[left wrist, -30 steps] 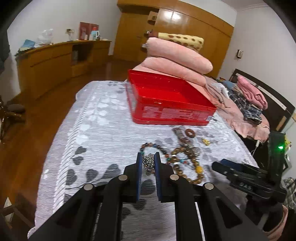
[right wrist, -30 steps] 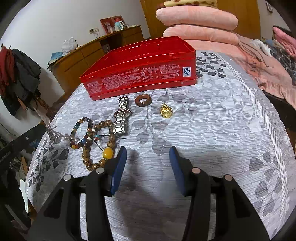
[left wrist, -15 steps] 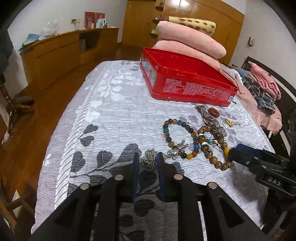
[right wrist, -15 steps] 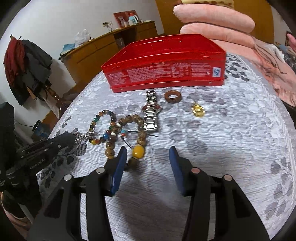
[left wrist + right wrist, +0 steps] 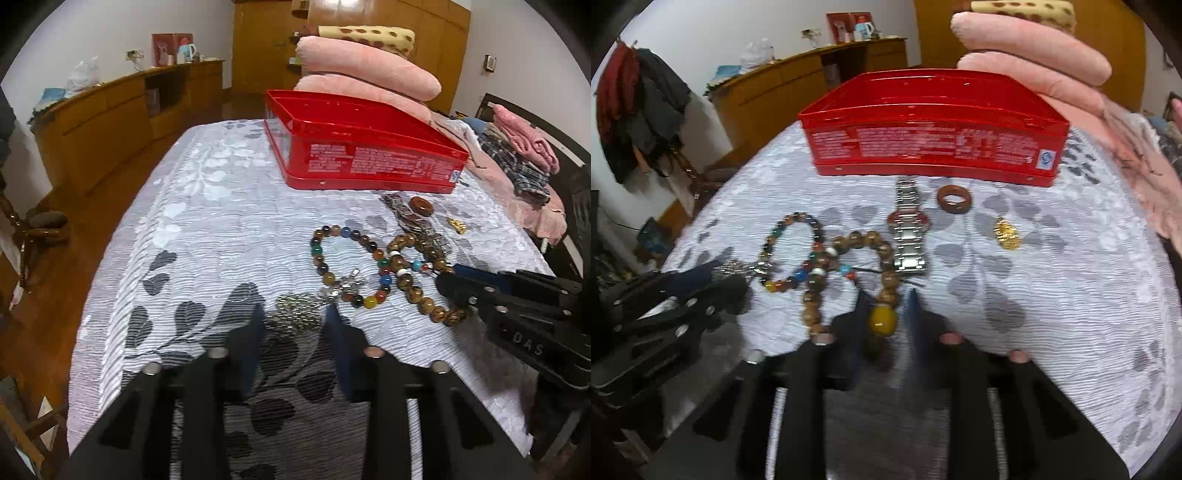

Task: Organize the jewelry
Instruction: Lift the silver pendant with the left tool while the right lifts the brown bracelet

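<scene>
Near the front wall of the red tin (image 5: pixel 934 147), on the leaf-patterned bedspread (image 5: pixel 207 229), the jewelry is laid out loose, and nothing can be seen inside the tin from these angles. The left gripper (image 5: pixel 295 325) is held with its jaws parted around the silver chain (image 5: pixel 297 314), which lies heaped on the cloth, seemingly not yet pinched. The right gripper (image 5: pixel 886 314) is set astride the yellow bead (image 5: pixel 882 320) of the brown bead bracelet (image 5: pixel 849 273); its jaws are narrowed about the bead, but whether it is already clamped cannot be told.

For a sound pickup, the chain should probably be gathered at the thick of its heap, so that no loop is left trailing onto the multicoloured bracelet (image 5: pixel 347 266) just beside it. The large bead is judged the firmest hold on the brown strand, which overlaps the watch (image 5: pixel 908 229) and should be lifted clear slowly.

Counted: two bead bracelets, one chain, one watch, one brown ring (image 5: pixel 954 199), one gold charm (image 5: pixel 1006 234), one tin.
</scene>
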### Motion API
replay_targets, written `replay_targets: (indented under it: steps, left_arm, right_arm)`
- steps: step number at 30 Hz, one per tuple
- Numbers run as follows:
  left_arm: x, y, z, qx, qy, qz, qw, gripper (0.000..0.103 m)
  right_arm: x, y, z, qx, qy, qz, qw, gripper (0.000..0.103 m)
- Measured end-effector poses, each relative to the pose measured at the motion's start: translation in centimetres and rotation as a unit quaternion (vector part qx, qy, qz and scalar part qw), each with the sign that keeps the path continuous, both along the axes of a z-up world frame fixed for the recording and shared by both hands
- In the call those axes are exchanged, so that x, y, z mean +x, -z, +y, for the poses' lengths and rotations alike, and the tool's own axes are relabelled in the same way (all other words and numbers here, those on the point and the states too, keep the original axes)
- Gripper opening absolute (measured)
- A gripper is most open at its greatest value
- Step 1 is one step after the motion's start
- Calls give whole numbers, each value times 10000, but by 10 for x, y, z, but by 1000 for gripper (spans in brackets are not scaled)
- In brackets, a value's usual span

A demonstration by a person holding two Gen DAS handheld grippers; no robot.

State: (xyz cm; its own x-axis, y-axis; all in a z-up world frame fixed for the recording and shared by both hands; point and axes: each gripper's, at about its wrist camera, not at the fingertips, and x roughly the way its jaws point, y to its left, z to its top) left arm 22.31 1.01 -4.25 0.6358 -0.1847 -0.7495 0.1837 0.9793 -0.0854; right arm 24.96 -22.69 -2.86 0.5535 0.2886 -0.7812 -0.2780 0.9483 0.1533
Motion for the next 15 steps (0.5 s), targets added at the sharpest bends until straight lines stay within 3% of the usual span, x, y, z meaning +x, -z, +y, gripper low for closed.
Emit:
replay_targets:
  steps: [9, 15]
  left_arm:
    - [-6, -7, 6, -343, 33, -30, 9994, 23]
    - [-16, -30, 4, -463, 85, -316, 9984, 23]
  right_arm:
    - [-6, -5, -4, 207, -24, -13, 9998, 12]
    - [-20, -30, -13, 383, -39, -318, 9988, 12]
